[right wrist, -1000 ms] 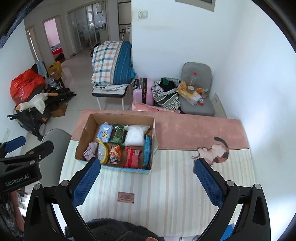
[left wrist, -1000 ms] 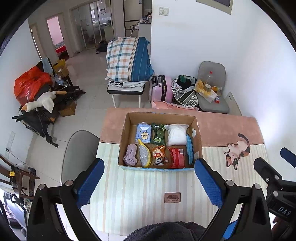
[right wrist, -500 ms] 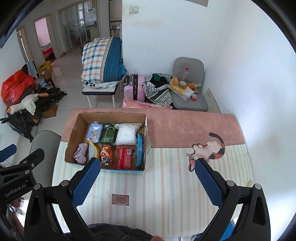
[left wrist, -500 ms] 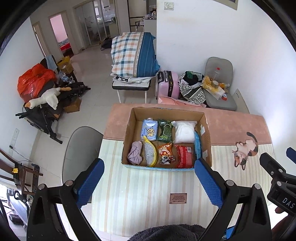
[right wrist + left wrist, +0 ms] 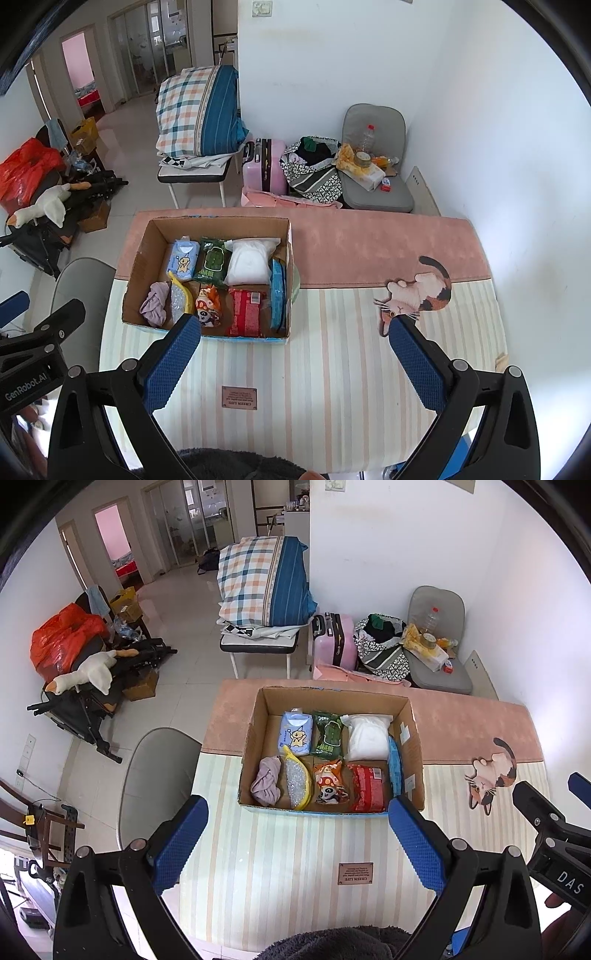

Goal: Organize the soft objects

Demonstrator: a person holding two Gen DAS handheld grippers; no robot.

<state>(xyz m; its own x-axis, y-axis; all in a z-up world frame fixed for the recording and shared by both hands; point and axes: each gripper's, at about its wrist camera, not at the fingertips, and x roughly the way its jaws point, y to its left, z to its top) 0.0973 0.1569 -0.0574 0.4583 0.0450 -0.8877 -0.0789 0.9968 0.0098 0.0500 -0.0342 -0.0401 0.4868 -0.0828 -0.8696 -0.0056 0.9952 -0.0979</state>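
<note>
A cardboard box stands on the striped tablecloth; it also shows in the right wrist view. Inside lie several soft packs: a blue tissue pack, a green pack, a white bag, a mauve cloth, a yellow-edged pouch, a panda snack bag, a red pack. My left gripper is open and empty, high above the box's near edge. My right gripper is open and empty, above the cloth right of the box.
The table has a pink strip at its far side and a cat figure at the right. A grey chair stands left of the table. Beyond are a folded quilt on a bench, a pink suitcase, and a cluttered seat.
Both grippers have risen and drawn back a little; the box and table look smaller and further below. Both stay open and empty.
</note>
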